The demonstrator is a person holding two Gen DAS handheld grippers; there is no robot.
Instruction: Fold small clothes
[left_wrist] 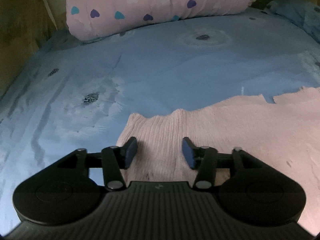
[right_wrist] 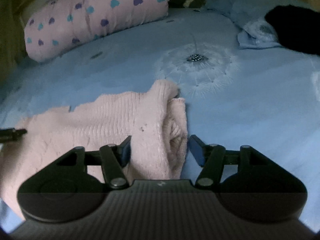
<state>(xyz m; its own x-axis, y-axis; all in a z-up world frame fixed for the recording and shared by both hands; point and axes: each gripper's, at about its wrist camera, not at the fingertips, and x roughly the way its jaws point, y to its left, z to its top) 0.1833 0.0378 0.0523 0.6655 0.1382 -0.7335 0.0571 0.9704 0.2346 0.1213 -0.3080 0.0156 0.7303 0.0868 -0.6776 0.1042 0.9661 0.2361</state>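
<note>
The blue bedsheet (left_wrist: 160, 70) spreads out ahead of both your grippers, with a pink heart-print pillow (left_wrist: 156, 4) lying across its far end. On the sheet, right under your tools, lies the pink knit garment (left_wrist: 230, 124), and its long axis runs crosswise to the way you are pointing, from one gripper over to the other.

Your left gripper (left_wrist: 160, 153) sits over the garment's flat left end; the cloth stretches away to its right, and bare sheet lies to its left. Its jaws stand apart with ribbed knit showing between them, and neither pad presses the cloth.

Your right gripper (right_wrist: 159, 150) is at the other end, where the knit is bunched into a folded lump (right_wrist: 172, 124) just ahead of the fingers. Those jaws stand apart too: the fold lies between them, hard by the left pad, clear of the right one, so nothing is held.

So each hand has its own end. The right is nearer the thick folded edge, and I judge that any next fold would carry one end across toward the other along that crosswise line.
</note>
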